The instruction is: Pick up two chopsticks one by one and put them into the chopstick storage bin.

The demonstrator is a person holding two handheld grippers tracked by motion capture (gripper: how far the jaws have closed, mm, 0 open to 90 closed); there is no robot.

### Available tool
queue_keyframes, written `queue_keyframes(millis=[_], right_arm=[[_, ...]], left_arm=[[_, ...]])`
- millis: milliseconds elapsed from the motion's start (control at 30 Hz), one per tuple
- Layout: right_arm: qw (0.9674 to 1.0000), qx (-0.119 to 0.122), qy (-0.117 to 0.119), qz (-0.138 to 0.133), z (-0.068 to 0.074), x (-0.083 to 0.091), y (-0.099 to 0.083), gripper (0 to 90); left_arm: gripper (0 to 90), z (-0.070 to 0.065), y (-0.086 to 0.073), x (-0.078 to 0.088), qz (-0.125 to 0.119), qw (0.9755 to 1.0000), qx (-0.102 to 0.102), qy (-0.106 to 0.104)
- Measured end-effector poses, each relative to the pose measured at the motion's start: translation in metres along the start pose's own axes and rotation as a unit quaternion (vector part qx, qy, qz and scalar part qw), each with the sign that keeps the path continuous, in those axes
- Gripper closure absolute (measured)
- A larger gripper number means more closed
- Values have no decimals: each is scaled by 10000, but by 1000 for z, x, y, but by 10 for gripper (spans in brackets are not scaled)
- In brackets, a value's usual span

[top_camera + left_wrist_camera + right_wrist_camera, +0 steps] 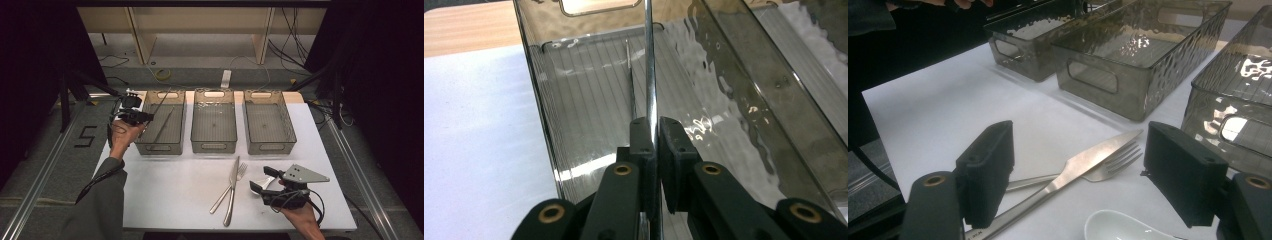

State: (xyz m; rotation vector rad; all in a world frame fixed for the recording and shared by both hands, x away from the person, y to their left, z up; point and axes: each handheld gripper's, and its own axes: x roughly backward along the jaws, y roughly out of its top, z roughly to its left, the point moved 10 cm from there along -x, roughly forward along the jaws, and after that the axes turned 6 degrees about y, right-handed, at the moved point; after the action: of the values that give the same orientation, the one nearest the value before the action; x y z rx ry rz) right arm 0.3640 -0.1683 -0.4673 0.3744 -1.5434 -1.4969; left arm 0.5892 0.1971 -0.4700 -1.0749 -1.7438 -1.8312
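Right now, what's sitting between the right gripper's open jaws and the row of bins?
In the right gripper view, the knife and fork lie crossed on the white table between the right gripper and the bins. A white spoon lies nearer the jaws.

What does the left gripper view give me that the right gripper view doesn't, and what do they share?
Left gripper view: the left gripper shut on a thin metal rod that reaches over the left bin, with a second thin rod lying inside on its floor.

Right gripper view: the right gripper open, above the knife, the fork crossed under it, and the white spoon.

Both: the smoky bin and the white table.
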Motion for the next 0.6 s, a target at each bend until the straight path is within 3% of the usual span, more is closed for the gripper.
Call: queue_keyframes(millis=[600], right_arm=[[10000, -8, 8, -8, -1, 0, 0, 290]], left_arm=[[844, 2, -9, -20, 233, 9997, 28, 36]])
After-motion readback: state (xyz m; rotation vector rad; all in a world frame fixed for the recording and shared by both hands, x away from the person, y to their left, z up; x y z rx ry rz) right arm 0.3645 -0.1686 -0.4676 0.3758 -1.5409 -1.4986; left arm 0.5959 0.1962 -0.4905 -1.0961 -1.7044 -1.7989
